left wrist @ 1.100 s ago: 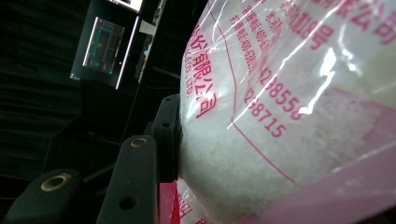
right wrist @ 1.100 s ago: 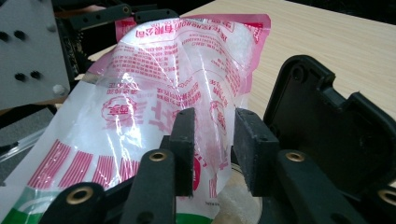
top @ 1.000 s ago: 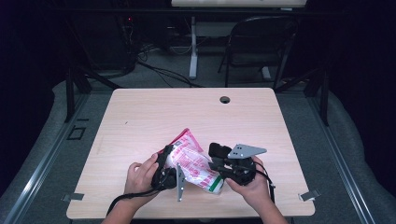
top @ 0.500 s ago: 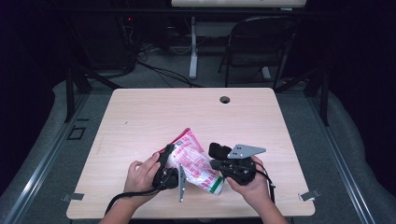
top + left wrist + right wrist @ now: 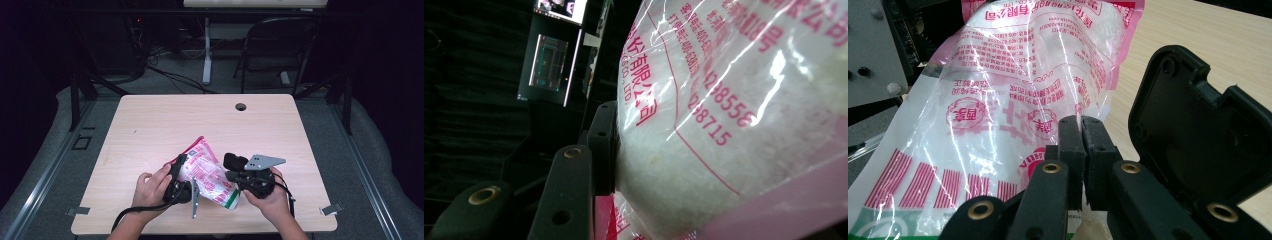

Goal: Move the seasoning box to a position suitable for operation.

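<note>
My left gripper (image 5: 184,176) has its jaws part-way apart, clamped across the fat, grain-filled body of the bag (image 5: 210,172). My right gripper (image 5: 1081,131) has just been closing and now pinches only a thin fold of the film, jaws nearly together. The bag hangs between the two, just above the table (image 5: 150,125). Risks as I see them: the slick film slides out of the right pinch, or pulling apart tears it and spills the grains.

The table (image 5: 150,130) is evenly lit from above while the room behind lies dark; glare streaks the bag (image 5: 1013,95), whose close print blurs in the left gripper view
</note>
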Tool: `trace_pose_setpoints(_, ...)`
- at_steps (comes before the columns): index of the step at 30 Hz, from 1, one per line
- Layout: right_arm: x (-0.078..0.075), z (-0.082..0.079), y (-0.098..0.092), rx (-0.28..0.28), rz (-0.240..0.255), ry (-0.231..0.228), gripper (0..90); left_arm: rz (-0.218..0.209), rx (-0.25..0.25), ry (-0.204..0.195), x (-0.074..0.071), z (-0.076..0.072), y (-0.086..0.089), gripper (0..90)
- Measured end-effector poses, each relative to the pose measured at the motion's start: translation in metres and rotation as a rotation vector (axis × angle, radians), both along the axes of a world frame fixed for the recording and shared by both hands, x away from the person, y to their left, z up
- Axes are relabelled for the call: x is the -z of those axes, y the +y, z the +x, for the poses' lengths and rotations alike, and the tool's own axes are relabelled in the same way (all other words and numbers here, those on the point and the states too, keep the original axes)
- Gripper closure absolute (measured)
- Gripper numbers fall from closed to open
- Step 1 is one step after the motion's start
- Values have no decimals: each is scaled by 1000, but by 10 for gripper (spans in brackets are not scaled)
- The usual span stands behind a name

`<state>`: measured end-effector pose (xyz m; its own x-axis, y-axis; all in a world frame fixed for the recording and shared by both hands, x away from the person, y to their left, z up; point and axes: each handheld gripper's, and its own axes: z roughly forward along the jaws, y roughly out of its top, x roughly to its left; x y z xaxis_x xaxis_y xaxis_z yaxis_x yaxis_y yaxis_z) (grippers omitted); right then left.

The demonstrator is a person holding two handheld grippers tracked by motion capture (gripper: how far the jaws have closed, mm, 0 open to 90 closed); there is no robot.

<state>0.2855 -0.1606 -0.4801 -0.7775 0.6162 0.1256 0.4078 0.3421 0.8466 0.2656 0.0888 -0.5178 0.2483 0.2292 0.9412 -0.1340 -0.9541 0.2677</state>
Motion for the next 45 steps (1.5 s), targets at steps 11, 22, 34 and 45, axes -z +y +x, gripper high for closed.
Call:
trace_pose_setpoints(11, -5, -2, -2, -11, -9, -7, 894, 3, 14, -14, 0, -2, 0, 609)
trace_pose_setpoints(22, -6, -4, -3, -16, -11, -6, 895, 13, 24, -28, 0, -4, 0, 610)
trace_pose_setpoints(34, -4, -3, -4, -15, -15, 3, 895, 40, 32, -41, 1, -3, 0, 610)
trace_pose_setpoints(45, -2, -2, -5, -13, -16, 10, 894, 66, 36, -49, 0, -3, -2, 611)
